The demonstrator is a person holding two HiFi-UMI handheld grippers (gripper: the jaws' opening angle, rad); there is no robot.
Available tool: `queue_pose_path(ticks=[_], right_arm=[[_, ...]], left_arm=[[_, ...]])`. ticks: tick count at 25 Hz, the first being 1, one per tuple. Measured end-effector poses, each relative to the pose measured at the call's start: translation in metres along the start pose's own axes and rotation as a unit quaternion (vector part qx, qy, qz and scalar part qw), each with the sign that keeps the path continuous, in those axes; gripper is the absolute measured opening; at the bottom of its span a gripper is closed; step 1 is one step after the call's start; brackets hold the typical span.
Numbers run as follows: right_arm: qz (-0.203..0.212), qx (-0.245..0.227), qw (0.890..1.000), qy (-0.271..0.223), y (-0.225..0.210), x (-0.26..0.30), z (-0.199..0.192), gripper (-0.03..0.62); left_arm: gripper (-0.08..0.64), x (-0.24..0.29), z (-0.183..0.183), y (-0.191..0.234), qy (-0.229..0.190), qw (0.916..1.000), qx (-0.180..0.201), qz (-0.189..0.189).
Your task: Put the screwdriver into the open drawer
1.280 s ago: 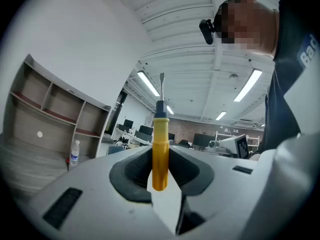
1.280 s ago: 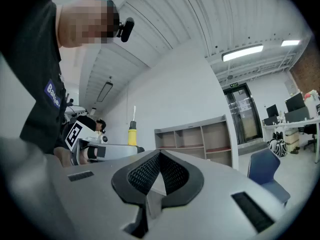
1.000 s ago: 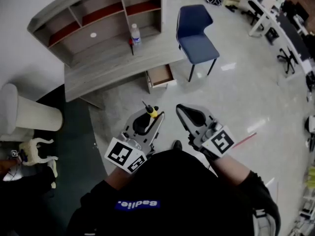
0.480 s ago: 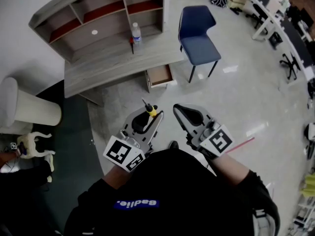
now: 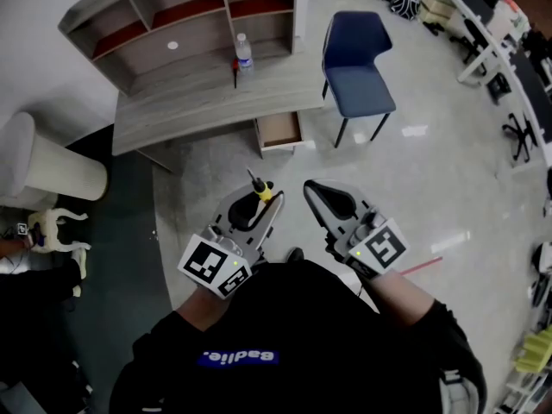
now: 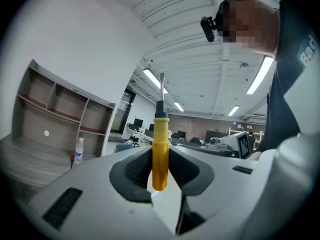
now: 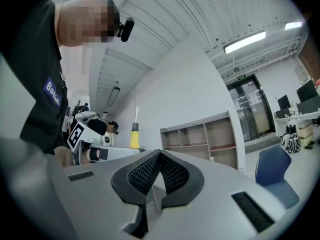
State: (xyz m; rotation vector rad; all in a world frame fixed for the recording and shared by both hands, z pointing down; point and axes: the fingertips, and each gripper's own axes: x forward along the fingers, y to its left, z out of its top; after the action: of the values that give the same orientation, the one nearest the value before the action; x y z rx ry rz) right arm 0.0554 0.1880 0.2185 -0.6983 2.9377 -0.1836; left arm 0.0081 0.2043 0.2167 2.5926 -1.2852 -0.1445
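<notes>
A screwdriver (image 6: pixel 160 146) with a yellow handle and black collar stands upright between the pads of my left gripper (image 5: pixel 261 198), which is shut on the handle; its metal shaft points up. The head view shows the screwdriver (image 5: pixel 261 191) at the jaw tips, over the floor in front of the desk. The open drawer (image 5: pixel 280 130) hangs out under the desk's right end, some way ahead of both grippers. Beside the left one, my right gripper (image 5: pixel 316 191) has its pads together with nothing between them. In the right gripper view the screwdriver (image 7: pixel 134 134) shows at left.
The grey desk (image 5: pixel 203 102) carries a shelf unit (image 5: pixel 181 20), a water bottle (image 5: pixel 244 52) and a small red item. A blue chair (image 5: pixel 355 67) stands right of the drawer. A white cylindrical bin (image 5: pixel 47 166) stands at left. More desks line the far right.
Both grippers have drifted slightly toward the desk and drawer, and the view has shifted with them. The grip on the screwdriver is unchanged.
</notes>
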Motion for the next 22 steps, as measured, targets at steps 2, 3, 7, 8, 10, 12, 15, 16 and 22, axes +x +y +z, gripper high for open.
queue_pose_path(ticks=[2,3,7,8,10,12,15,16,22], right_arm=[[0.002,0.001,1.000,0.000,-0.004,0.000,-0.001,0.026],[0.002,0.002,1.000,0.000,-0.006,0.001,-0.002,0.026],[-0.003,0.006,1.000,0.007,-0.020,0.010,-0.007,0.026],[-0.005,0.004,1.000,0.010,-0.023,0.015,-0.008,0.026],[-0.009,-0.002,1.000,0.013,-0.030,0.026,-0.011,0.026],[-0.015,-0.005,1.000,0.015,-0.038,0.036,-0.016,0.026],[-0.026,-0.003,0.999,0.022,-0.052,0.054,-0.021,0.026],[-0.031,-0.004,0.999,0.025,-0.058,0.061,-0.023,0.026],[-0.065,0.002,0.997,0.038,-0.093,0.112,-0.032,0.026]], left_arm=[[0.091,0.005,-0.003,0.001,0.003,1.0000,0.001,0.002],[0.091,0.007,-0.004,0.002,0.004,1.0000,0.001,0.002],[0.091,0.019,-0.005,0.017,0.007,1.0000,-0.003,0.002],[0.091,0.022,-0.005,0.024,0.007,1.0000,-0.003,0.001],[0.091,0.027,-0.008,0.040,0.008,1.0000,-0.005,0.000],[0.091,0.033,-0.012,0.056,0.012,0.9999,-0.010,-0.001],[0.091,0.045,-0.015,0.077,0.023,0.9995,-0.012,-0.015],[0.091,0.049,-0.015,0.085,0.028,0.9993,-0.011,-0.021],[0.091,0.068,-0.015,0.149,0.045,0.9979,-0.026,-0.038]])
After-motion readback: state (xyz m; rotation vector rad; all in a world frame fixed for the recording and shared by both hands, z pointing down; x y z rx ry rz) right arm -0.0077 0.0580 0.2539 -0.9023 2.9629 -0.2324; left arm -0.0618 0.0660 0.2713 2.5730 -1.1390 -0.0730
